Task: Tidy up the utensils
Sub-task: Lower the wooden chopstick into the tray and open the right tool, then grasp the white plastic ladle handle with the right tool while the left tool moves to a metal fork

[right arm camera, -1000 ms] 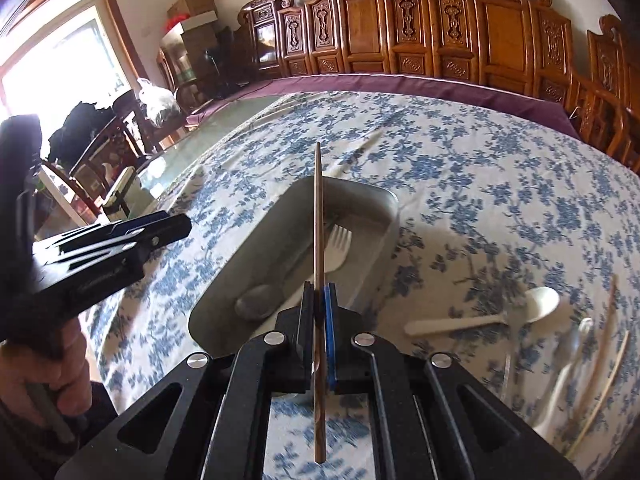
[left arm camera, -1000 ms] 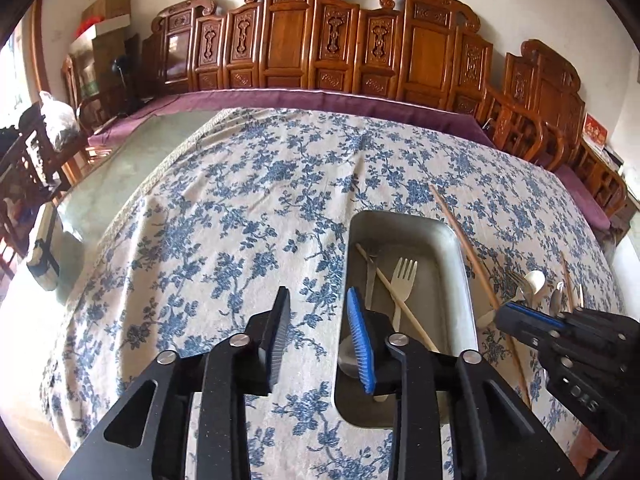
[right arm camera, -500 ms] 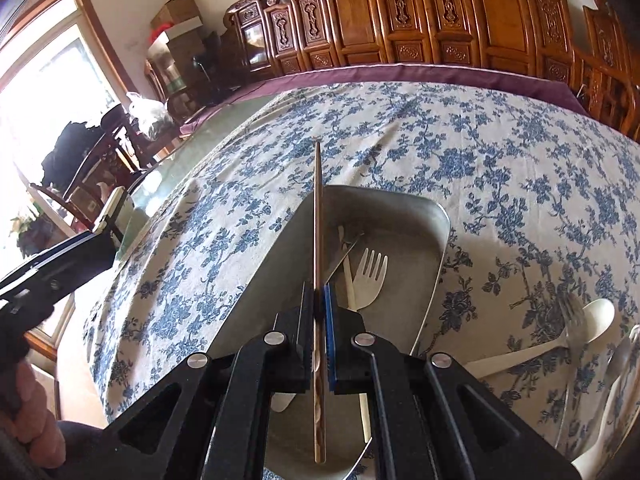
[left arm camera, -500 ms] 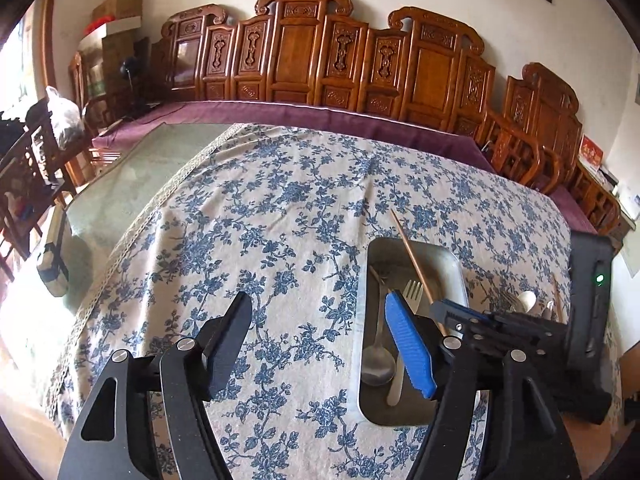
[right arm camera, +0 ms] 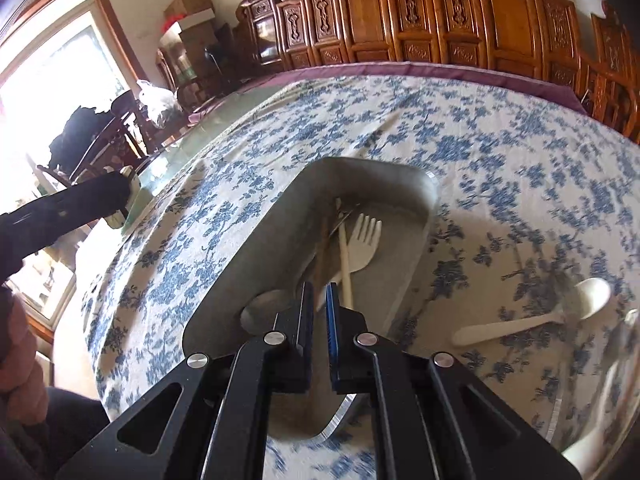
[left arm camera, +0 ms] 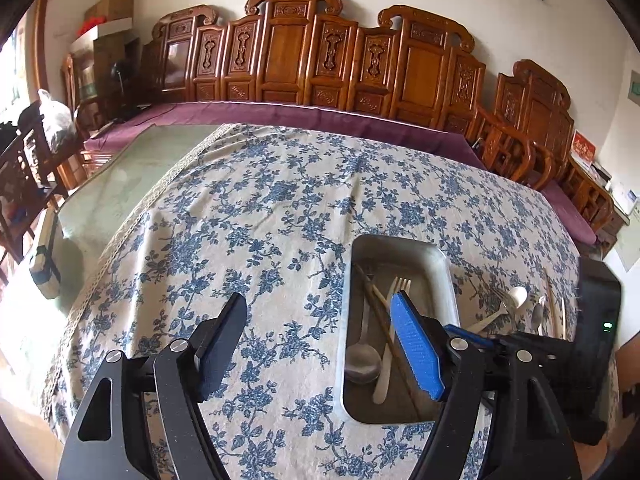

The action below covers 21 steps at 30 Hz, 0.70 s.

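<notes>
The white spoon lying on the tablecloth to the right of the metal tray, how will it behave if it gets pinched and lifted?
The white spoon looks like thin plastic, so probably light and slightly bendy. Its narrow, smooth handle may slip or swivel between pads. Lying flat on the tablecloth, it likely slides rather than rolls.

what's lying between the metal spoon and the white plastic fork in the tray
In the left wrist view a dark wooden chopstick lies lengthwise between the metal spoon and the white plastic fork in the steel tray.

Blue-flowered white tablecloth (left arm camera: 256, 216), grey metal tray (left arm camera: 451, 280), cream fork (right arm camera: 362, 240).
</notes>
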Tool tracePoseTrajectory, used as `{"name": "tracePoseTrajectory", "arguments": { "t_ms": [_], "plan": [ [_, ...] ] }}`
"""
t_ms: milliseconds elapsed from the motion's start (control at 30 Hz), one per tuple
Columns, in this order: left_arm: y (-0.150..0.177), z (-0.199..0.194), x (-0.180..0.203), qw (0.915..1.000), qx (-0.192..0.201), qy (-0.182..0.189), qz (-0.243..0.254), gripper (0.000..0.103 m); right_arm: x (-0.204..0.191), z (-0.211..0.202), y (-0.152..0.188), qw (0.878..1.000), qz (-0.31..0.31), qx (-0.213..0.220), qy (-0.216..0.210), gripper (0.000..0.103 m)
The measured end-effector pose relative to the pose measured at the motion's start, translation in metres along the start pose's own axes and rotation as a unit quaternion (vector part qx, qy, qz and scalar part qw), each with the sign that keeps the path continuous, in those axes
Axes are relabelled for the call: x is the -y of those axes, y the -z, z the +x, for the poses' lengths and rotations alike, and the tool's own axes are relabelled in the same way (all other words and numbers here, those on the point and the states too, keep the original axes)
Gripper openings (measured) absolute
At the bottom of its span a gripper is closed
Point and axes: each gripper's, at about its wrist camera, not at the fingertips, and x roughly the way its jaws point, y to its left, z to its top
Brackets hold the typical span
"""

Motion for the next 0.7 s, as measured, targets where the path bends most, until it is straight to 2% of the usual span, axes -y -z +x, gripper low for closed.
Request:
{"name": "tracePoseTrajectory", "arguments": {
  "t_ms": [167, 433, 567, 700],
  "plan": [
    [0.003, -0.002, 0.019, 0.9997, 0.004, 0.015, 0.018, 0.082, 0.021, -0.046, 0.017, 0.999, -0.03, 0.018, 0.033, 0.008],
    [0.017, -0.001, 0.065, 0.9975, -0.001, 0.04, 0.058, 0.083, 0.087, -0.105, 0.054, 0.99, -0.044, 0.029, 0.129, 0.024],
    [0.026, -0.001, 0.088, 0.9956, -0.005, 0.051, 0.078, 0.083, 0.12, -0.112, 0.068, 0.985, -0.036, 0.02, 0.167, 0.038],
    [0.034, 0.0, 0.106, 0.9939, -0.007, 0.059, 0.093, 0.083, 0.148, -0.105, 0.081, 0.984, -0.015, 0.005, 0.177, 0.039]
  ]
}}
